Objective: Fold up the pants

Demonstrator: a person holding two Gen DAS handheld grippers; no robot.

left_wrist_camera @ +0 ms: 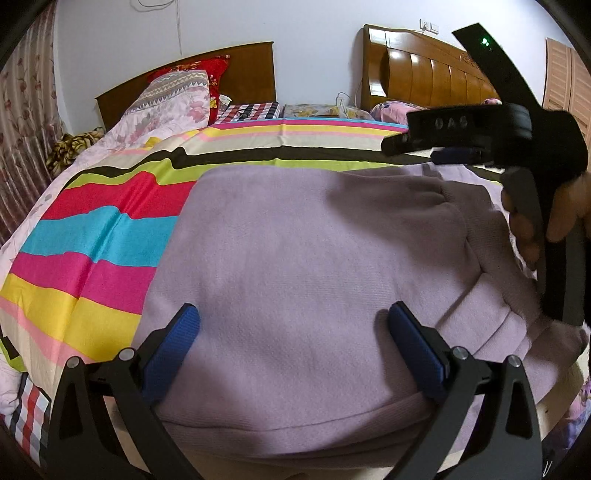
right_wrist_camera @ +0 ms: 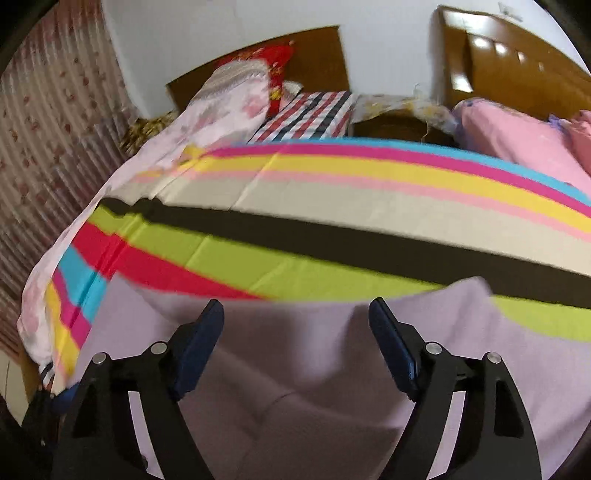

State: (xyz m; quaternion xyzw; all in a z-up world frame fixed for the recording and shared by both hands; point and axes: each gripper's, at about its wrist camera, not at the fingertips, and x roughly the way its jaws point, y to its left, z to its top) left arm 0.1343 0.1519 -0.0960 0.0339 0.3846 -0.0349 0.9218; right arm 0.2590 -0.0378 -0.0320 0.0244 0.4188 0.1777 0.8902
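Left tongs (left_wrist_camera: pixel 291 332) spread wide, blue pads (left_wrist_camera: pixel 173 345) apart, nothing gripped; lilac pants (left_wrist_camera: pixel 314 258) lie flat directly under and ahead of them. Pants look folded into a broad block, ribbed cuff or waistband bunched to the right of the left tongs, near edge running just below the pads. Right tongs (right_wrist_camera: pixel 297 325) also released, pads (right_wrist_camera: pixel 201 332) apart, hovering over the pants (right_wrist_camera: pixel 295 387); far edge of the fabric sits just ahead of the tips, view is motion-blurred. From the left wrist view the right tongs (left_wrist_camera: pixel 448 155) show up ahead-right, held in the person's hand (left_wrist_camera: pixel 535 221), above the pants' right side.

Surface: a bed with a striped sheet (left_wrist_camera: pixel 92 236), bands of red, cyan, magenta, yellow, lime, black, beige, spreading left of and beyond both tongs. Far ahead: floral quilt (left_wrist_camera: pixel 166 107), red pillow (left_wrist_camera: pixel 207 70), checked pillow (left_wrist_camera: pixel 251 110), dark headboard (left_wrist_camera: pixel 243 70). Ahead-right a second glossy wooden headboard (left_wrist_camera: pixel 424 70), pink bedding (right_wrist_camera: pixel 517 144). White wall (left_wrist_camera: pixel 314 33), floral curtain (left_wrist_camera: pixel 26 122) far left.
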